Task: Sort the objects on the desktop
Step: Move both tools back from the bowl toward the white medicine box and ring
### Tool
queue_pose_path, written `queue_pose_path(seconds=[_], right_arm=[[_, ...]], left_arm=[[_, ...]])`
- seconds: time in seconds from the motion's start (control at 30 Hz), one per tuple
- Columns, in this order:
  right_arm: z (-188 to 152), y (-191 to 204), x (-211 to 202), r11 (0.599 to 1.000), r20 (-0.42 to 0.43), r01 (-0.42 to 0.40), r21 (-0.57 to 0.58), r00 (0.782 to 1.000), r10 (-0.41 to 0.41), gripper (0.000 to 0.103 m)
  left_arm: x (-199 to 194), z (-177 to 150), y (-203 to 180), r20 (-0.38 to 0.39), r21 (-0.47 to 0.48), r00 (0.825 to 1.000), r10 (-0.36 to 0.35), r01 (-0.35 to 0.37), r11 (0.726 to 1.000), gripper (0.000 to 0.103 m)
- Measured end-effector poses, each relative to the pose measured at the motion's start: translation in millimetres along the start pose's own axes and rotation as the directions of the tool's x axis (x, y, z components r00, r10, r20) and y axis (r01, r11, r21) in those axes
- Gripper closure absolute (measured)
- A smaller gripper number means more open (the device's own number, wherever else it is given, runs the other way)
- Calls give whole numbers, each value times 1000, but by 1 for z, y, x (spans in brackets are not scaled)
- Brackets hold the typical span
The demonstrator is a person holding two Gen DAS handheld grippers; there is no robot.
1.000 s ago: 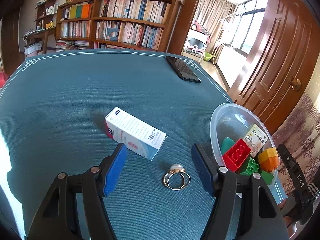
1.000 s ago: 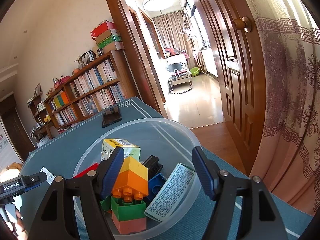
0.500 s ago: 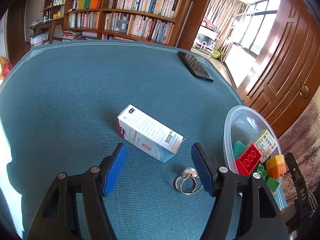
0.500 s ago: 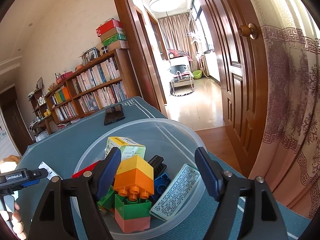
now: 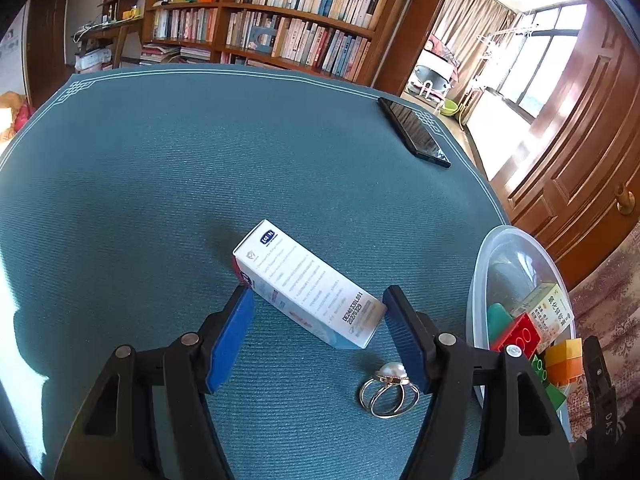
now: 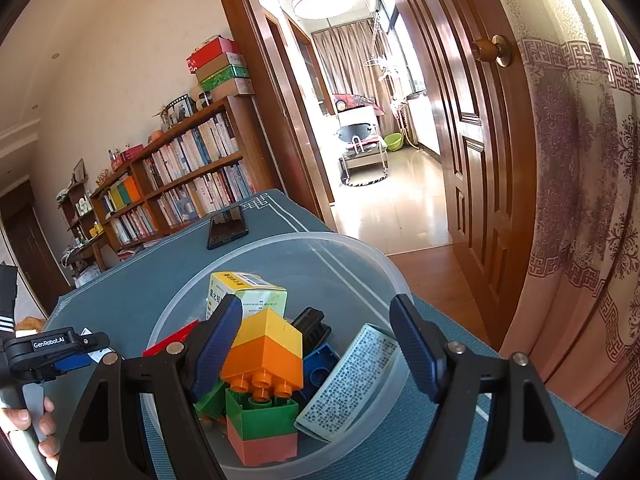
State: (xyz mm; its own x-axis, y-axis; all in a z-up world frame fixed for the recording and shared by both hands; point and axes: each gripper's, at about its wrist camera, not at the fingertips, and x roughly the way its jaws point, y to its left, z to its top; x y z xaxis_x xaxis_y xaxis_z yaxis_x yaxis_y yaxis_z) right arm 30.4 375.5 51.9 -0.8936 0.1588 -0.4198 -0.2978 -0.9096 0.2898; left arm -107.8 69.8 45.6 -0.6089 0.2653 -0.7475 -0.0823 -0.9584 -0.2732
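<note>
A white and blue medicine box (image 5: 308,286) lies flat on the teal table mat (image 5: 200,168). My left gripper (image 5: 318,300) is open, its blue pads on either side of the box's near end, not closed on it. A gold ring with a pearl (image 5: 389,388) lies just right of the gripper's middle, near the right finger. A clear plastic bowl (image 5: 516,256) at the right holds toy bricks and a yellow medicine box. My right gripper (image 6: 316,316) is open and empty above that bowl (image 6: 360,256), over the stacked bricks (image 6: 264,360).
A black phone (image 5: 414,132) lies at the table's far right edge; it also shows in the right wrist view (image 6: 227,226). Bookshelves stand behind the table. A wooden door and an open doorway are to the right. The left gripper (image 6: 52,348) and the hand holding it show in the right view.
My left gripper has moved forward, past the ring, so its pads now flank the medicine box. My right gripper has stayed open over the bowl with only slight drift.
</note>
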Motion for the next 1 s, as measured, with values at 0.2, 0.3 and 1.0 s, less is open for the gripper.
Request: queue_pose_path(seconds=[0.2,0.3,1.0], right_arm=[[0,0,0,1000,1,-2,2,1000,2,23],[0,1,-1,1000,0,-4,0,1000,4,23],[1,-1,-2,1000,7,-7,-2,1000,7,23]], left_arm=[[-13,-10,16,13,1,999,33,-33,999,27],[-18,-14,27,15,-3,996,89,-89,996,27],[-2,-6,34,-21,-162,996,83,-85,983,27]])
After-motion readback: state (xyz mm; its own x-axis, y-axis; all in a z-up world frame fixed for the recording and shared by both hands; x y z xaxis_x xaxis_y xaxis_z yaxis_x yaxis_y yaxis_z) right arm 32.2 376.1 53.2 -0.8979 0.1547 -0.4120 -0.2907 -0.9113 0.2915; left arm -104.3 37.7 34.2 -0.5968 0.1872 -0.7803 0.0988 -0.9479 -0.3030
